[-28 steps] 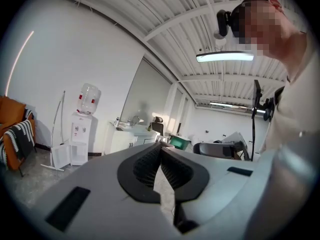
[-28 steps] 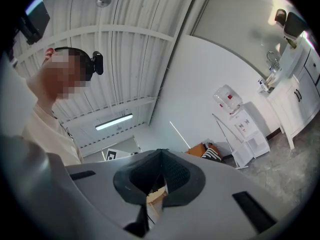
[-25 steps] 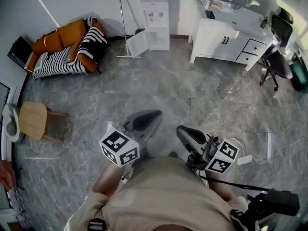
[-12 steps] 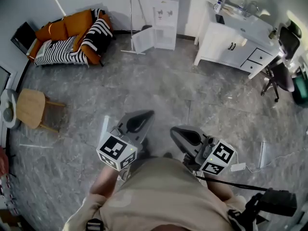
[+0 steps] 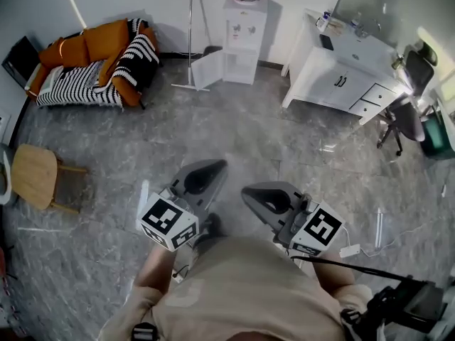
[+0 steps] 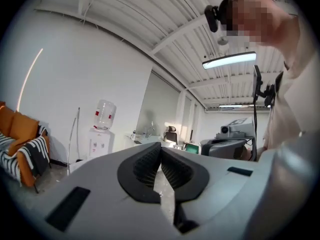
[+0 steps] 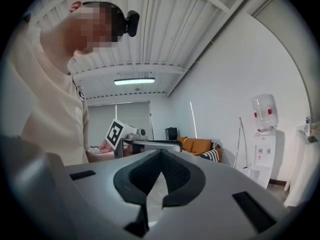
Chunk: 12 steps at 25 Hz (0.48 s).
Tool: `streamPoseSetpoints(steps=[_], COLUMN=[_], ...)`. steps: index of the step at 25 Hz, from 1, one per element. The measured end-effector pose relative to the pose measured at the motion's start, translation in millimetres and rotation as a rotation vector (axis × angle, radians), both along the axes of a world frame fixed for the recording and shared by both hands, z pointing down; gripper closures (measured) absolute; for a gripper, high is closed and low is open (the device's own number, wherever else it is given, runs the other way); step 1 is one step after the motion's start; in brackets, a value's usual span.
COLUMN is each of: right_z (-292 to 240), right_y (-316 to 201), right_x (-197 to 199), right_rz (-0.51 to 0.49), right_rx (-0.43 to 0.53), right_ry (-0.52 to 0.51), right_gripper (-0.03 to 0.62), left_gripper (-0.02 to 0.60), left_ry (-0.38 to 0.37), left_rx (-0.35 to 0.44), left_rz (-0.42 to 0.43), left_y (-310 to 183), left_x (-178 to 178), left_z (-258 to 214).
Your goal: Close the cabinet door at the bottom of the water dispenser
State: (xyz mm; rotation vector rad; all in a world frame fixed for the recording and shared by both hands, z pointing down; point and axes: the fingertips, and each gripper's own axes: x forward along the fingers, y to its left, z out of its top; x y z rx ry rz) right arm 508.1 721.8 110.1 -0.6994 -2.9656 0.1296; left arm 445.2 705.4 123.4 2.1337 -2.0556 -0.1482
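A white water dispenser (image 5: 242, 38) with a clear bottle on top stands against the far wall. Its bottom cabinet door (image 5: 201, 69) hangs open, swung out to the left. Both grippers are held low in front of the person, far from the dispenser, with bare floor between. My left gripper (image 5: 217, 165) is shut with nothing in it, and my right gripper (image 5: 246, 191) beside it is shut and empty too. The left gripper view has the dispenser (image 6: 100, 136) small at left beyond the shut jaws (image 6: 161, 149). In the right gripper view the dispenser (image 7: 263, 144) stands at right.
An orange sofa (image 5: 92, 59) with a striped blanket sits at far left. A wooden chair (image 5: 32, 176) is at left. A white sink cabinet (image 5: 341, 73) and an office chair (image 5: 405, 116) stand at right. A thin pole (image 5: 190, 30) leans beside the dispenser. A cable (image 5: 377, 226) lies on the floor.
The person has stepped forward with both grippers; the chair and sofa have slid left and down in the head view. The right gripper has rolled, its marker cube turned.
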Motion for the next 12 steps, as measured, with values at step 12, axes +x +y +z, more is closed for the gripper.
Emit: streamPoseSetpoints(steps=[12], right_z=[-20.1], right_y=[25.3], right_x=[-104.4], right_rz=[0.142], right_rx=[0.033], right_ry=[-0.058], right_gripper=[0.582], left_gripper=[0.589], left_ry=[0.016], left_rx=[0.021], left_rz=[0.014], left_y=[29.7], left_x=[-100.0], left_z=[8.8])
